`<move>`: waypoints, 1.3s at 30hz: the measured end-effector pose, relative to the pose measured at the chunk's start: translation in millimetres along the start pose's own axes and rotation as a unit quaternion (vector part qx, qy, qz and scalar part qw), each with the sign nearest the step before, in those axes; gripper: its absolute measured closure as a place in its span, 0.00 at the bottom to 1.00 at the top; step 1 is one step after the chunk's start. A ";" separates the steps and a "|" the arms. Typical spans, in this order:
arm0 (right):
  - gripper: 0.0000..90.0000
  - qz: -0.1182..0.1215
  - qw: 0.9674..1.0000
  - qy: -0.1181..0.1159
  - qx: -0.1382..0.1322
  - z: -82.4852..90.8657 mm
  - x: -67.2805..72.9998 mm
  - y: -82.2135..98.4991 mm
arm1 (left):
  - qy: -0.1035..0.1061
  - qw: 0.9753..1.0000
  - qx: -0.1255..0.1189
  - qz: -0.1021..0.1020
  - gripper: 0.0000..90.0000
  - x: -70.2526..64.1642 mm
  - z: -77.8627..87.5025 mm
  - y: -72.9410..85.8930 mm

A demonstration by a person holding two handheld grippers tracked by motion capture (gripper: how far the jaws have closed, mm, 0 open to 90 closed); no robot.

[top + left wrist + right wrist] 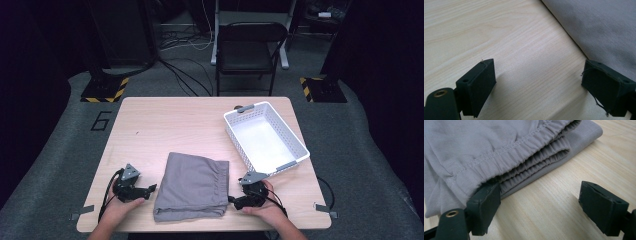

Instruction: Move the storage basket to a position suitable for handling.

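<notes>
A folded grey garment [192, 186] lies at lower centre of the table [165, 120], with a white basket [265, 136] to its upper right. The left hand-held gripper [150, 189] and right hand-held gripper [232, 201] flank it, both with jaws wide and empty. The step looks like the approach before a grasp; next, each must close on an edge. The right gripper view shows the layered elastic waistband [529, 150], which the high view leaves indistinct.
</notes>
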State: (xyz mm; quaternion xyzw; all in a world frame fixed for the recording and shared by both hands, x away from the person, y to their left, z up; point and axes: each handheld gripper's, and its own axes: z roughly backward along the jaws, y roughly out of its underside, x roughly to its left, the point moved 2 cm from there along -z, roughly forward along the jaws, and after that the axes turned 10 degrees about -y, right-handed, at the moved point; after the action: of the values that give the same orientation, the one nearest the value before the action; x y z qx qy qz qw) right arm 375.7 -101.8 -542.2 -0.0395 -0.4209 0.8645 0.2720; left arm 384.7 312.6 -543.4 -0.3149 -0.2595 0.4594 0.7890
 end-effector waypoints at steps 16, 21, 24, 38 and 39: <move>0.18 0.020 1.000 0.013 0.012 -1.3 0.7 -0.4 | -0.003 1.000 -0.002 0.004 0.16 0.8 0.8 0.4; 0.18 0.021 1.000 0.013 0.012 -1.3 0.7 -0.4 | -0.006 1.000 -0.009 0.008 0.18 0.2 0.3 0.9; 0.19 0.021 1.000 0.013 0.013 -1.0 0.4 -0.4 | -0.006 1.000 -0.004 0.005 0.18 0.1 1.9 1.0; 0.40 -0.038 0.998 0.037 0.027 15.2 2.4 -9.1 | -0.012 0.999 0.019 0.041 0.25 0.8 7.8 -1.1; 0.41 -0.040 0.998 0.036 0.027 18.3 2.3 -11.0 | -0.012 0.999 0.019 0.041 0.26 0.8 7.8 -1.1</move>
State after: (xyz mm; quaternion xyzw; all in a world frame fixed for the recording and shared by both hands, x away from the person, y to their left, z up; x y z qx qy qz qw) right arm 373.1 -108.2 -521.9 -0.0463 -0.3886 0.8619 0.3226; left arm 380.3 314.8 -537.3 -0.3052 -0.2469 0.4998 0.7721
